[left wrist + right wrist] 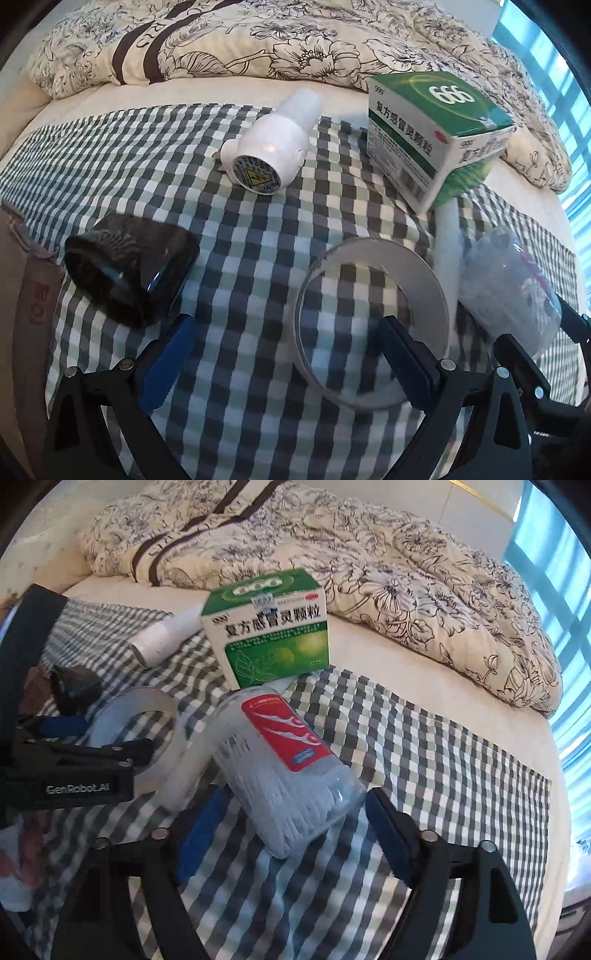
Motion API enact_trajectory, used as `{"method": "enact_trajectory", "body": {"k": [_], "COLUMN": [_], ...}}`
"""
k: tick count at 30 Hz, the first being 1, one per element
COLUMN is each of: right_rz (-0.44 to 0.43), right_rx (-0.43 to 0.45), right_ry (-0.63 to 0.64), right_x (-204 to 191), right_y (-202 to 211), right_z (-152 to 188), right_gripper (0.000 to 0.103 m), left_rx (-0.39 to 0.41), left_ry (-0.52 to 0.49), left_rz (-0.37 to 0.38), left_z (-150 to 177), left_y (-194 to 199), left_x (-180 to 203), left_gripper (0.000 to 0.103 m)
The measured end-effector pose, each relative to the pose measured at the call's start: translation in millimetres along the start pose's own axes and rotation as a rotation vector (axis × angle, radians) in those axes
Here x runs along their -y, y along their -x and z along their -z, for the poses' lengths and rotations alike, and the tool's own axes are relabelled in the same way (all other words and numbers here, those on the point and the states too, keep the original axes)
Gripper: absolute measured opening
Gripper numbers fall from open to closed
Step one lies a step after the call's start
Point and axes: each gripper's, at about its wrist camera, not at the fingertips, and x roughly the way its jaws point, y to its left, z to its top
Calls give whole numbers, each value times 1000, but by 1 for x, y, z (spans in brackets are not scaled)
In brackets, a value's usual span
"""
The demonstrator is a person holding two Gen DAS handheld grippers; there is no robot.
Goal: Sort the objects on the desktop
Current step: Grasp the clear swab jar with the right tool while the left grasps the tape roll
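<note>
Approach step: my left tongs (284, 354) gape around the tape roll (373, 321); right tongs (291, 834) gape astride the floss-pick jar (288, 771). Next: clench.

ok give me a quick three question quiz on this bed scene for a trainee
1. True or false: the green medicine box stands on the checked cloth.
2. What lies between the right tongs? A) tape roll B) clear tub with red label C) black case
3. Which object has one finger of the left tongs inside its ring?

Key: 1 true; 2 B, the clear tub; 3 the tape roll.
</note>
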Motion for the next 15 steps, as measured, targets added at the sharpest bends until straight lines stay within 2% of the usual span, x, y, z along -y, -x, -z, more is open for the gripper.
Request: {"method": "enact_trajectory", "body": {"k": [2,3,4,5,7,9,13,15], "right_rz": [4,-5,-18,-36,-57,-54,-38,-48], "right_rx": [1,8,15,16,13,17,35,48], "right_ry": [-10,-25,-49,-81,-127,-155,-193,-226], "right_x": [2,4,7,11,16,15,10,10], "right_y": [-6,-7,-9,-11,-14,-13,-1,8], "right_z": [-4,-5,-7,-8,-10,-9,1,9], "right_gripper": [80,81,81,81,81,79,72,68], "left_rx": [11,15,20,22,13,2,13,26], "left_ry": [-9,-11,-13,-15,-15,-15,-46,-48], "left_rz": [-11,-16,-16,-11,20,62,95,109], "left_z": [1,2,3,3,3,5,13,14], "left_y": [1,3,6,8,15,19,27,32], "left_x": [1,0,-1,-2,-4,-5,2,4], "left_gripper": [92,82,66,57,28,13,6,6]}}
